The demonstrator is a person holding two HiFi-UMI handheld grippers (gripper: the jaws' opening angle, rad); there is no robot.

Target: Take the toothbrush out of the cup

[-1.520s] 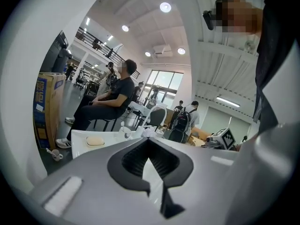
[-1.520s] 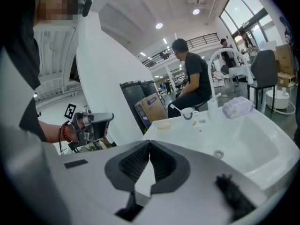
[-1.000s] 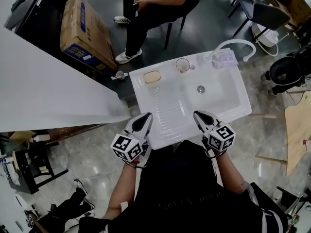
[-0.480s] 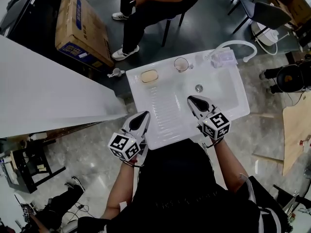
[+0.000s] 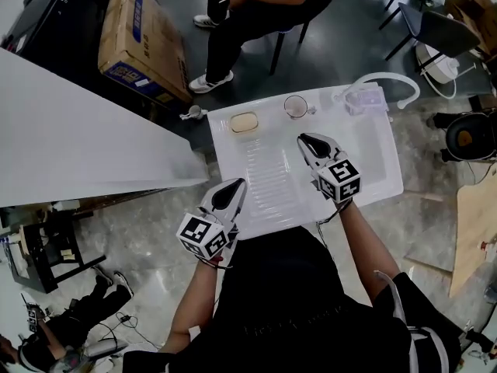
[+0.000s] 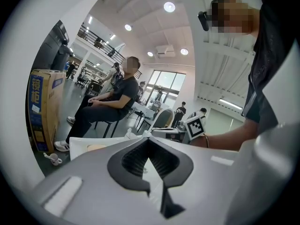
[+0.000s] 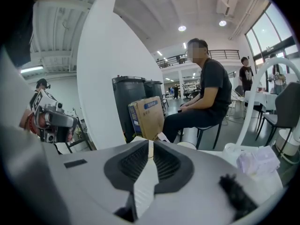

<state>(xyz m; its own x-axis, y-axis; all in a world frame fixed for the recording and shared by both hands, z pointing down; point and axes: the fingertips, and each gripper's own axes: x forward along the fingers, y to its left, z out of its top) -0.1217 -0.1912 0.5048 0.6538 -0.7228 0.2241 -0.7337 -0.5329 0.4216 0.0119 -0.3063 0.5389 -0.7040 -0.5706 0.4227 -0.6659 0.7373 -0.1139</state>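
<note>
A clear cup (image 5: 295,106) stands on the back rim of the white sink unit (image 5: 373,169). I cannot make out a toothbrush in it. My right gripper (image 5: 304,138) hangs over the sink a short way in front of the cup, jaws shut and empty, tips pointing toward it. In the right gripper view its jaws (image 7: 150,142) meet, and a pale cylinder that may be the cup (image 7: 190,137) shows just behind them. At the sink's front left corner my left gripper (image 5: 233,185) is shut with nothing in it; its tips (image 6: 148,138) meet.
A soap bar (image 5: 243,122) lies left of the cup. A curved white faucet (image 5: 384,78) and a clear bag (image 5: 363,98) are at the back right. Behind the sink a person sits on a chair (image 5: 256,6). A cardboard box (image 5: 144,41) and a white partition (image 5: 78,138) are at left.
My right gripper has moved forward and left over the sink toward the cup, rolling a little. The left gripper has stayed at the front left corner.
</note>
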